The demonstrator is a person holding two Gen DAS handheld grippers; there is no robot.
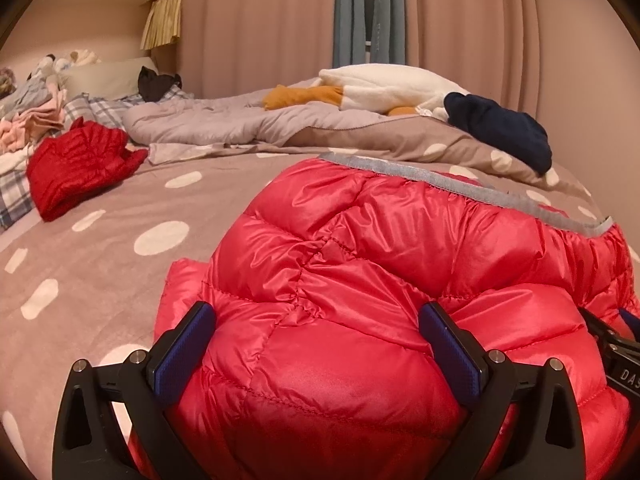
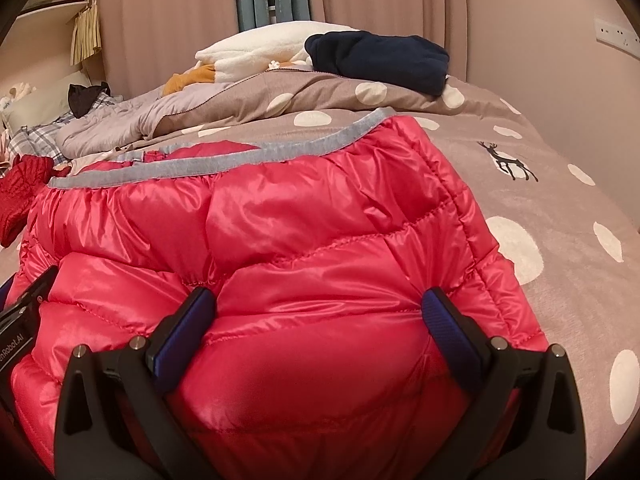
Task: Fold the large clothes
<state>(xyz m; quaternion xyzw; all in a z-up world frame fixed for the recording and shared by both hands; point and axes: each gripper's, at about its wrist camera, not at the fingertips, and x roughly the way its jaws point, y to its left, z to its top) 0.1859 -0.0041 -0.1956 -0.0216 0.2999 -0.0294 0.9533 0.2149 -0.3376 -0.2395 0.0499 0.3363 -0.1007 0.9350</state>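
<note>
A puffy red down jacket (image 1: 360, 260) with a grey trim band (image 1: 480, 196) lies folded on the polka-dot bedspread (image 1: 100, 280). It also fills the right wrist view (image 2: 280, 240). My left gripper (image 1: 316, 320) has its jaws wide apart, and the jacket's near fold bulges between the blue pads (image 1: 188, 340). My right gripper (image 2: 320, 312) stands the same way on the jacket's right part, jaws wide around the bulging fabric. Each gripper shows at the edge of the other's view. Whether the pads squeeze the fabric is unclear.
A second dark red quilted garment (image 1: 80, 168) lies at the left. A rumpled grey duvet (image 1: 220, 120), a white plush toy (image 1: 380, 84) and a navy garment (image 1: 500, 128) lie at the far side. Pillows and a clothes pile (image 1: 28, 120) are far left. Curtains behind.
</note>
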